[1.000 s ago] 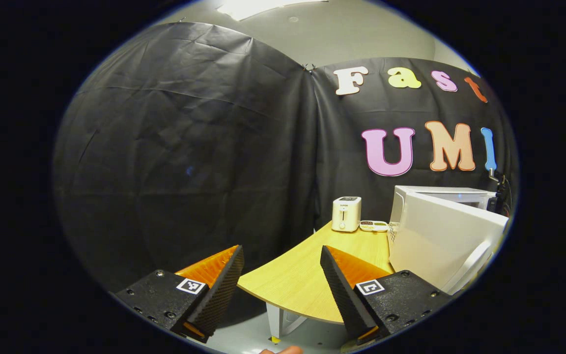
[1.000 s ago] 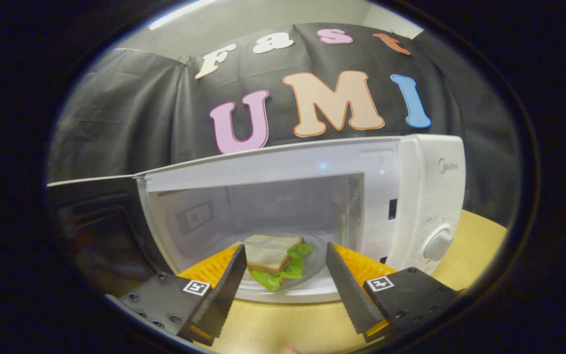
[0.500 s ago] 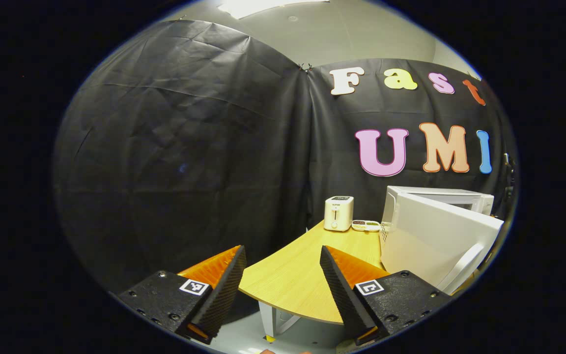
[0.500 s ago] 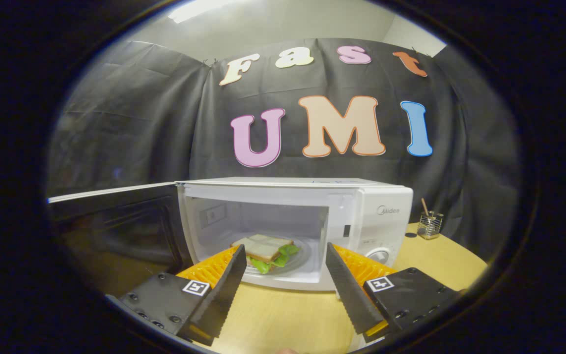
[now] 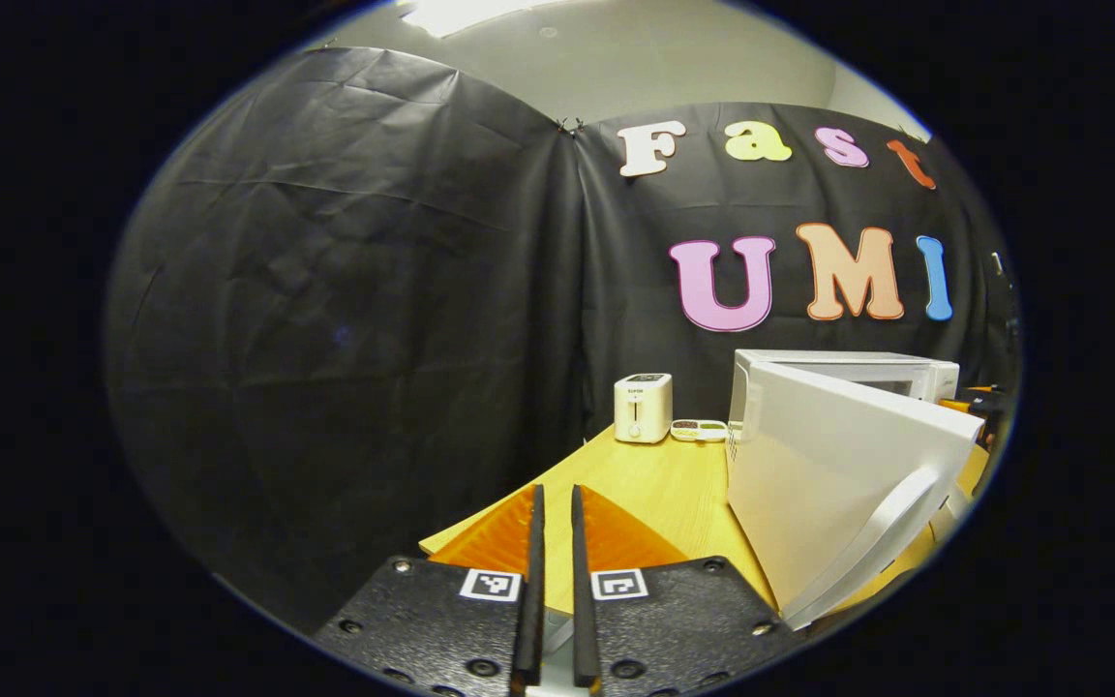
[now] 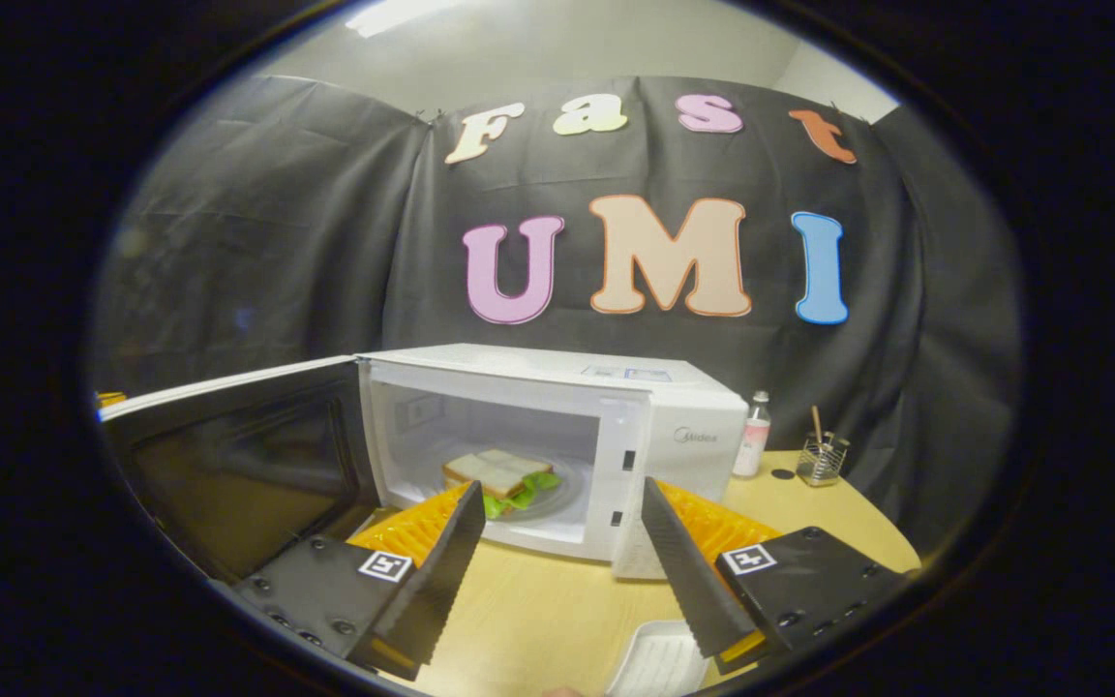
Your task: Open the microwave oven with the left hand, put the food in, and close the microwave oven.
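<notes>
Sandwich (image 6: 499, 474) inside open microwave (image 6: 557, 436) beyond released right tool (image 6: 557, 571); toaster (image 5: 642, 408) beyond clenched, empty left tool (image 5: 554, 581).

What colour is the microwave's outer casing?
White; the microwave casing shows best in the right gripper view.

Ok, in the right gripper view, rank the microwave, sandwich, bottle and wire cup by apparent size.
1. microwave
2. sandwich
3. bottle and wire cup: too alike to rank.
The sandwich sits nearer the camera, so its true rank is unsure.
</notes>
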The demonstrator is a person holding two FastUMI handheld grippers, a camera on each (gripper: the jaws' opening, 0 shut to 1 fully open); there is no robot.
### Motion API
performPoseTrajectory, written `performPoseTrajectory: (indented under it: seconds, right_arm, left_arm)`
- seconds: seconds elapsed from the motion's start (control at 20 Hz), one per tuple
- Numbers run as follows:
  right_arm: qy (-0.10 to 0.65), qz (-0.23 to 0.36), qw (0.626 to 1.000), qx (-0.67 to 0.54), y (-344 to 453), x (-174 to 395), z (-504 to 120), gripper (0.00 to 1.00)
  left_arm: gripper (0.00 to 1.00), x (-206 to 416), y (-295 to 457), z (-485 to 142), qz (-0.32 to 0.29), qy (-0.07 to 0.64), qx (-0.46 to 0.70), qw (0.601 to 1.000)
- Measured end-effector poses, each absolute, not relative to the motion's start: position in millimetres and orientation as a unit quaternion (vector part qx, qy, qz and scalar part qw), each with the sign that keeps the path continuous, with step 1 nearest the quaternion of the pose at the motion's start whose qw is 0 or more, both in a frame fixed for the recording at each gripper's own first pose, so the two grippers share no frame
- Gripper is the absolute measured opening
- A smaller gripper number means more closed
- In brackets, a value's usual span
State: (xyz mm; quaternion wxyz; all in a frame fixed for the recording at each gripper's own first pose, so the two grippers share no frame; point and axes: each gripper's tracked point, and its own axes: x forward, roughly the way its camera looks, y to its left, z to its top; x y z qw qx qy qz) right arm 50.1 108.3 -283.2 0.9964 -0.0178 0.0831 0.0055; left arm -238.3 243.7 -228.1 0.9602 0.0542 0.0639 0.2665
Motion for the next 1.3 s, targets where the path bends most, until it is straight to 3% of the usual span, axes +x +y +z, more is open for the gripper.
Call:
performPoseTrajectory:
  seconds: [0.15, 1.05, 1.1, 1.15, 1.2, 1.3]
  right_arm:
    - [0.074, -0.010, 0.997, -0.025, 87.1, 43.8, -265.7, 0.92]
    - [0.049, -0.046, 0.998, 0.003, -17.9, -8.8, -205.8, 0.92]
    - [0.047, -0.049, 0.998, 0.005, -22.8, -12.2, -205.5, 1.00]
    - [0.046, -0.051, 0.998, 0.005, -25.9, -16.2, -204.5, 1.00]
    - [0.046, -0.054, 0.997, 0.003, -29.2, -20.7, -204.3, 0.92]
    - [0.046, -0.061, 0.997, -0.002, -37.3, -28.4, -202.4, 0.92]
  left_arm:
    - [0.01, -230.6, 225.3, -224.0, 0.250, 0.058, 0.045, 0.965]
    - [0.01, -184.8, 97.8, -208.9, 0.147, 0.065, 0.052, 0.986]
    - [0.01, -183.1, 92.5, -211.1, 0.142, 0.069, 0.053, 0.986]
    - [0.01, -182.5, 86.9, -213.3, 0.138, 0.072, 0.053, 0.986]
    - [0.00, -181.5, 81.2, -214.8, 0.133, 0.074, 0.053, 0.987]
    - [0.01, -179.7, 75.4, -217.7, 0.134, 0.076, 0.054, 0.987]
